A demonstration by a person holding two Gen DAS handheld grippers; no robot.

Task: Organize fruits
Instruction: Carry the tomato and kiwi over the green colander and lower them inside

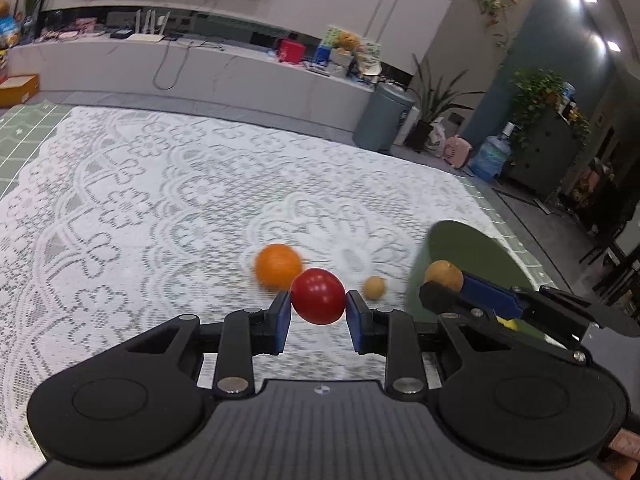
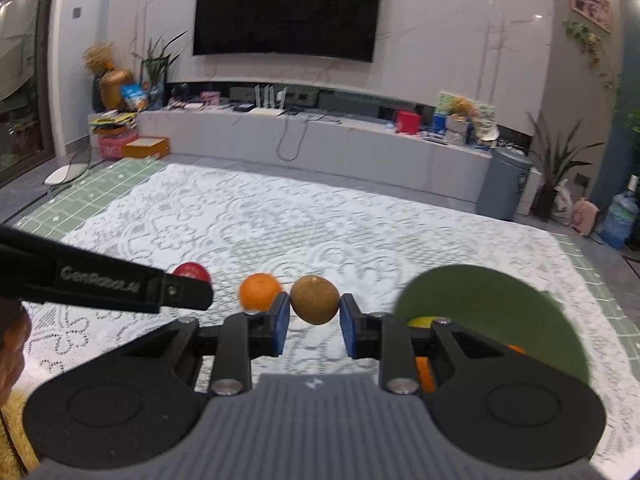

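My left gripper (image 1: 318, 298) is shut on a red fruit (image 1: 318, 295) and holds it above the lace cloth. My right gripper (image 2: 314, 300) is shut on a brown round fruit (image 2: 315, 299), which also shows in the left wrist view (image 1: 443, 275) by the green plate (image 1: 472, 252). An orange (image 1: 278, 266) and a small tan fruit (image 1: 374, 287) lie on the cloth. In the right wrist view the orange (image 2: 259, 290) lies left of my gripper. The green plate (image 2: 492, 312) holds a yellow fruit (image 2: 420, 322) and an orange fruit (image 2: 424, 372), partly hidden.
The table has a white lace cloth (image 1: 160, 200) over a green mat (image 2: 104, 188). Beyond the far edge stand a TV console (image 2: 320, 140), a grey bin (image 2: 504, 184) and potted plants (image 2: 556, 176).
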